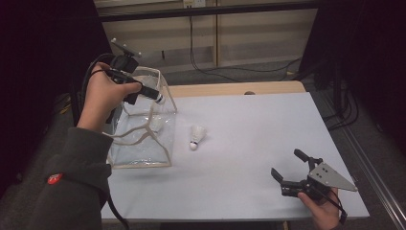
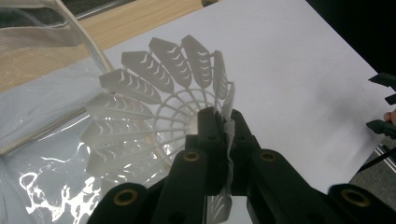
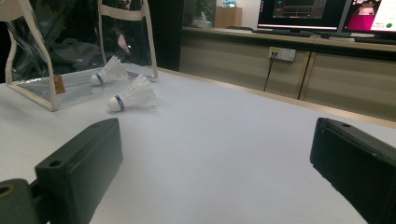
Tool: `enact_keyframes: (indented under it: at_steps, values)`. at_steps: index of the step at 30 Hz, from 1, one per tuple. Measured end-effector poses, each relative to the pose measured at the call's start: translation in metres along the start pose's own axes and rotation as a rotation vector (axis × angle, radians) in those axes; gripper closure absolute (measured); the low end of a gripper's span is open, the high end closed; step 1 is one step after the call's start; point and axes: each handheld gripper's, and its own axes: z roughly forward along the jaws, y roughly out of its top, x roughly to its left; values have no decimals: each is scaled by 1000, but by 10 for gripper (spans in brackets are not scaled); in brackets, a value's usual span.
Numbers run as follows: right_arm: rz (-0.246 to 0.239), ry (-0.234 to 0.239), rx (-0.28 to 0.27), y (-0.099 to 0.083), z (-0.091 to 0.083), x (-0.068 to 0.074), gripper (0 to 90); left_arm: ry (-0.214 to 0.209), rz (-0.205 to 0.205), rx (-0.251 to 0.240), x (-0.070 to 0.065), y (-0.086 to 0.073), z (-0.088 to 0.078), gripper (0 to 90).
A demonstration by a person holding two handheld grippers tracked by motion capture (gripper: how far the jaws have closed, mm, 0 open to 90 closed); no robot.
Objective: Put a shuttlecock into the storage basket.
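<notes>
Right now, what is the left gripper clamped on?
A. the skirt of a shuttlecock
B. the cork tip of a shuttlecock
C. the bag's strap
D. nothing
A: in the left gripper view the left gripper has its jaws pinched shut on the white plastic skirt of a shuttlecock, held above the clear bag.
</notes>
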Motion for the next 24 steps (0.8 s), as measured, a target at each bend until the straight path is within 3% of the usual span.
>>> enact_keyframes:
  at_steps: [24]
  values:
    - [-4,3,2,-1,1,0,23,44,-41,-18,15,-2,-8,877]
